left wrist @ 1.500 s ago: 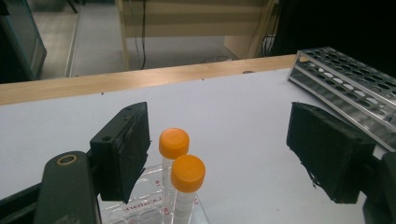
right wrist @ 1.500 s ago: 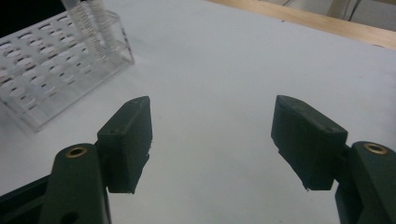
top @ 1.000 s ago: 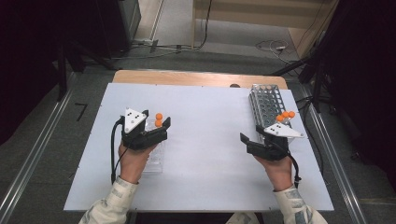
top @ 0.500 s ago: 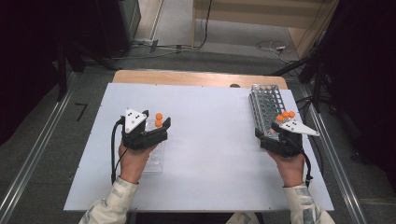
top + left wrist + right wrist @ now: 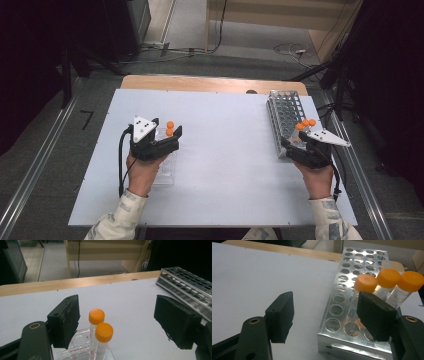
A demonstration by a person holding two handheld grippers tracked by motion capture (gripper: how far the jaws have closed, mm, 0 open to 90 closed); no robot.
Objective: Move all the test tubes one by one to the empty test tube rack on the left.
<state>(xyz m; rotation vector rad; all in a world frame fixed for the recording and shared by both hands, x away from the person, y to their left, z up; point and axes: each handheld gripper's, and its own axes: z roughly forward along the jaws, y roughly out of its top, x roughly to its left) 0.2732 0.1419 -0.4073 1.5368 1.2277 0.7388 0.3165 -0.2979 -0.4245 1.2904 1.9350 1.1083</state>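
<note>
Two orange-capped tubes (image 5: 170, 128) stand upright in a clear plastic rack (image 5: 165, 172) at the table's left. My left gripper (image 5: 166, 131) is open around them; in the left gripper view the tubes (image 5: 100, 325) stand nearer the left jaw, touching neither jaw. At the right lies a metal tube rack (image 5: 282, 107) with three orange-capped tubes (image 5: 305, 123) in its near end. My right gripper (image 5: 300, 142) is open at that near end. In the right gripper view the rack's near corner (image 5: 332, 335) lies between the jaws, and the three tubes (image 5: 388, 277) rise behind the right jaw.
The white table top (image 5: 225, 150) runs to a wooden strip (image 5: 200, 82) along the far edge. The metal rack (image 5: 185, 283) lies close to the table's right edge. Cables trail from both grippers toward the person's sleeves.
My right gripper has moved to the right, from beside the metal rack's near left corner to its near end by the three tubes. The left gripper has kept still.
</note>
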